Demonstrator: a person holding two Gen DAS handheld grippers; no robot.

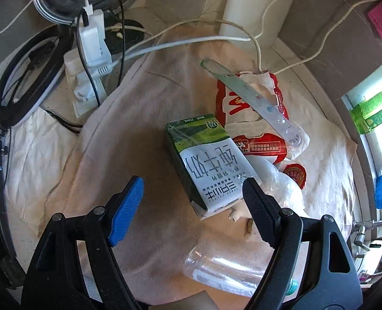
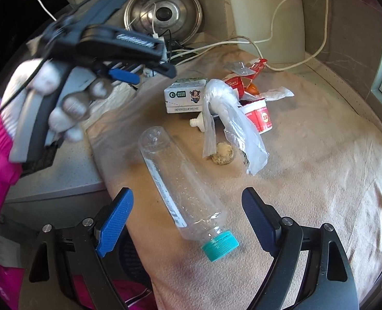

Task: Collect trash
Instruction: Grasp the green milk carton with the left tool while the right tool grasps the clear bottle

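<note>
Trash lies on a beige cloth (image 2: pixel 307 155). A green-and-white milk carton (image 1: pixel 206 165) lies flat, also seen in the right wrist view (image 2: pixel 184 95). My left gripper (image 1: pixel 193 193) is open just above the carton's near end; it shows in the right wrist view (image 2: pixel 144 75) held above the carton's left. A clear plastic bottle (image 2: pixel 180 186) with a teal cap lies between my right gripper's fingers; the right gripper (image 2: pixel 185 211) is open. The bottle also shows in the left wrist view (image 1: pixel 224 271). Red wrappers (image 1: pixel 252 118), a crumpled plastic bag (image 2: pixel 227 118) and a cork (image 2: pixel 223 153) lie nearby.
A power strip with chargers and cables (image 1: pixel 90 59) sits left of the cloth. A steel lid (image 2: pixel 163 15) leans at the back. A white post (image 1: pixel 260 7) stands behind the trash. The counter edge (image 2: pixel 61 188) is on the left.
</note>
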